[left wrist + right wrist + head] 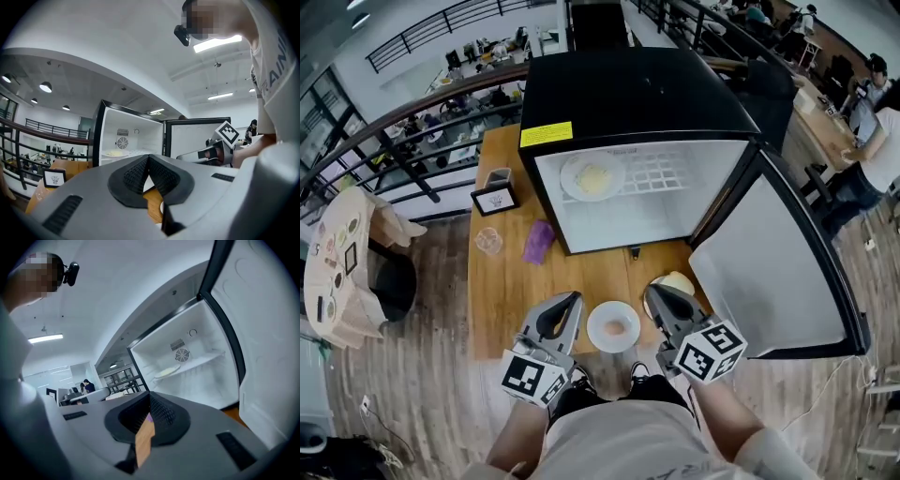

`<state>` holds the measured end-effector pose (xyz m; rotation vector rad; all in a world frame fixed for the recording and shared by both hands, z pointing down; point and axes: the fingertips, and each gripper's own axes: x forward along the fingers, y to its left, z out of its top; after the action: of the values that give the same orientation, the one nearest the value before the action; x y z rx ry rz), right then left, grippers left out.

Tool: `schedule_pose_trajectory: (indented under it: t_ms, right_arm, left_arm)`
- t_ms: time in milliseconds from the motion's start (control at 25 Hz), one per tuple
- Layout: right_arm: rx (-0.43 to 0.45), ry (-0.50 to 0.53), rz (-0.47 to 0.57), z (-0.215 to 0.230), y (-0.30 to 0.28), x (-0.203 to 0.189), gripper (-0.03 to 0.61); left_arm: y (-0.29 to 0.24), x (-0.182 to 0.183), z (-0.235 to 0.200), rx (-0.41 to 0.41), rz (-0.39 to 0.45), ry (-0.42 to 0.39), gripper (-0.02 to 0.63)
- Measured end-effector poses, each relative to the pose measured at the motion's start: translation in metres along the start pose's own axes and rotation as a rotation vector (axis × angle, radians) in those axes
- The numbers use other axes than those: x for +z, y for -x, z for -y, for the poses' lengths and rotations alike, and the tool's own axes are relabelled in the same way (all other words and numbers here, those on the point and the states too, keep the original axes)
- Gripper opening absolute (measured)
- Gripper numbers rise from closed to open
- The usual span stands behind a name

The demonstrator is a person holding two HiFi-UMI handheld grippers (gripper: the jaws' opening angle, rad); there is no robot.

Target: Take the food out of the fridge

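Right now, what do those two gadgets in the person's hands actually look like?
They are a matching pair: the left tongs and the right tongs are smooth grey plastic, tapering like a beak. Each carries a white marker cube printed with black square patterns. Their inner pads are black and ribbed. I see no cables on them. The person wears a light top.

wooden table (502,300) | purple packet (538,241) lying near clear cup (488,241) | small framed card (495,199) standing behind cup

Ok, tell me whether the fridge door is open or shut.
Open: the fridge door stands swung wide to the right, and a plate of food shows inside.
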<state>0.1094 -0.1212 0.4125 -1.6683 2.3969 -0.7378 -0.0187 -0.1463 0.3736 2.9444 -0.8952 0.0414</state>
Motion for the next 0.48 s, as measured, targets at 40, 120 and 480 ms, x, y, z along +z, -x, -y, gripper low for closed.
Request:
schedule_pose_trajectory:
  t_ms: [40,120,480]
  right_arm:
    - [0.001,0.015,0.018,-0.003,0.0,0.01,0.02]
    - [0.004,0.037,0.05,-0.009,-0.001,0.029,0.02]
    - [-0.003,0.036,0.089,-0.017,-0.008,0.048,0.02]
  left_arm:
    - [-0.001,0.005,-0.001,-0.005,0.005,-0.006,0.008]
    - [-0.003,0.014,-0.002,-0.015,0.016,-0.019,0.008]
    - [-0.007,0.031,-0.009,-0.045,0.031,-0.056,0.008]
